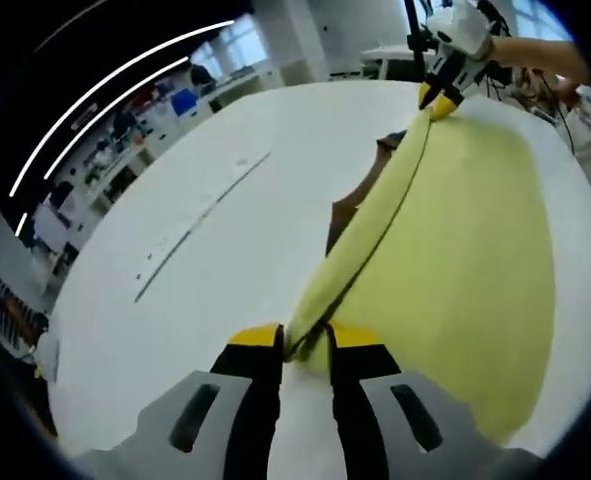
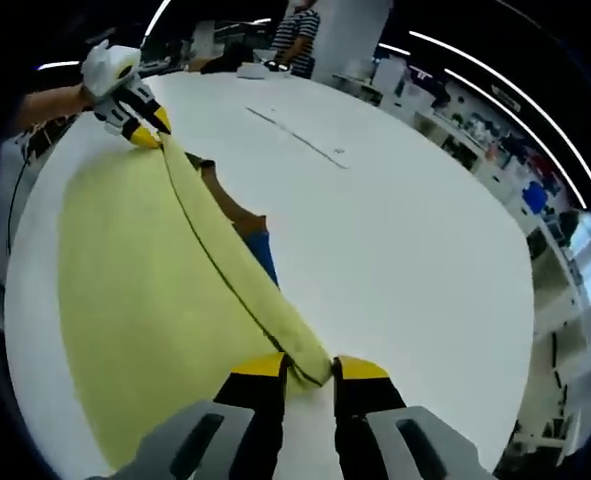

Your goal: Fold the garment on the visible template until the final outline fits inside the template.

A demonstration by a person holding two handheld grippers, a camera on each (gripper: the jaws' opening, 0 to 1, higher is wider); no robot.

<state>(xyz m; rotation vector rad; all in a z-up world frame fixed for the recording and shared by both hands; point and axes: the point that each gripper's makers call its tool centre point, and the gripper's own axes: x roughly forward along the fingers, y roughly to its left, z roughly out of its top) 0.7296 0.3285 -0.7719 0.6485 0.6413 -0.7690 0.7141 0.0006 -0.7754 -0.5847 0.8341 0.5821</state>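
Both grippers are pinching the same pale yellow garment and holding one edge of it lifted off a white table. In the left gripper view, the left gripper (image 1: 305, 345), with black jaws and yellow tips, is closed tightly on a bunched corner of the yellow garment (image 1: 465, 260). From that pinch the cloth's edge runs as a taut, rolled ridge up and away to the right gripper (image 1: 441, 98), which grips the far corner near the top of the view. A person's forearm (image 1: 540, 55) extends behind that far gripper. The rest of the garment hangs and spreads to the right of the ridge, lying over the white table (image 1: 215, 270). Beneath the lifted edge, a brown and dark shape (image 1: 350, 205) shows on the table; what it is cannot be told.

In the right gripper view, the right gripper (image 2: 308, 370) is likewise clamped on a folded corner of the garment (image 2: 145, 290). The ridge runs up and to the left to the left gripper (image 2: 145, 128), gripping the other corner. Under the ridge a brown patch (image 2: 230, 205) and a blue patch (image 2: 263, 255) peek out. A person in a striped top (image 2: 297, 38) stands beyond the table's far edge.
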